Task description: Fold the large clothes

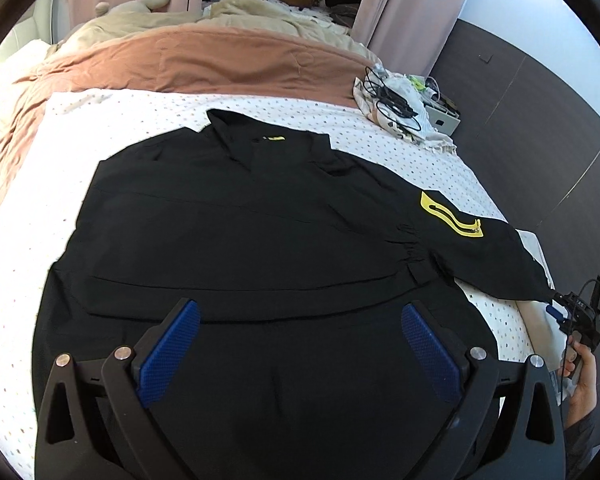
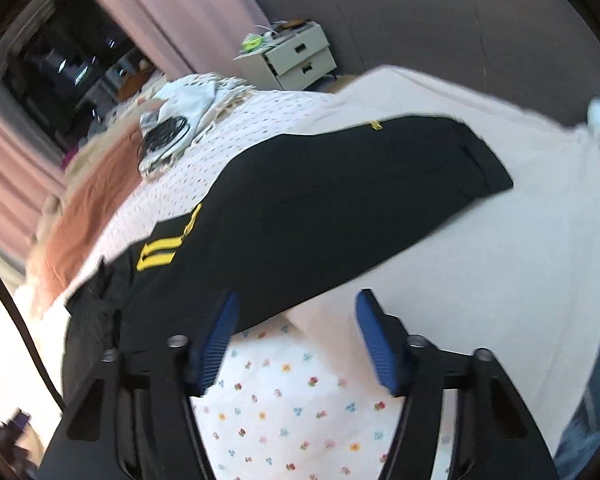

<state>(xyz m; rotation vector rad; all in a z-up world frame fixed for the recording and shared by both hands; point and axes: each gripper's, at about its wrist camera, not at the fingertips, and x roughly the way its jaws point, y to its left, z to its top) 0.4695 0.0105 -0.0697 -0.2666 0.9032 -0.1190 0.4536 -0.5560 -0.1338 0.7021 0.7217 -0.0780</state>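
1. In the left wrist view, we see the black shirt (image 1: 236, 224) spread flat on the bed (image 1: 32, 216), collar toward the far end, over a white flowered sheet (image 1: 380, 128).
2. Our left claw (image 1: 300, 344) hangs released above the shirt's lower part, its blue pads (image 1: 172, 352) wide apart with nothing between them.
3. The sleeve (image 1: 480, 240) with the yellow stripes (image 1: 452, 216) stretches to the right edge of the bed, where the right claw (image 1: 556, 312) sits at the cuff; we cannot tell from here whether it grips the cloth.
4. A pile of cables and white cloth (image 1: 400, 108) lies at the far right corner of the bed.
5. In the right wrist view, blurred, the right claw (image 2: 296, 340) is released, its pads (image 2: 216, 344) apart over the sheet (image 2: 292, 408), the left pad just at the shirt's (image 2: 340, 208) edge.
6. A small drawer cabinet (image 2: 296, 56) stands by the wall beyond the bed.
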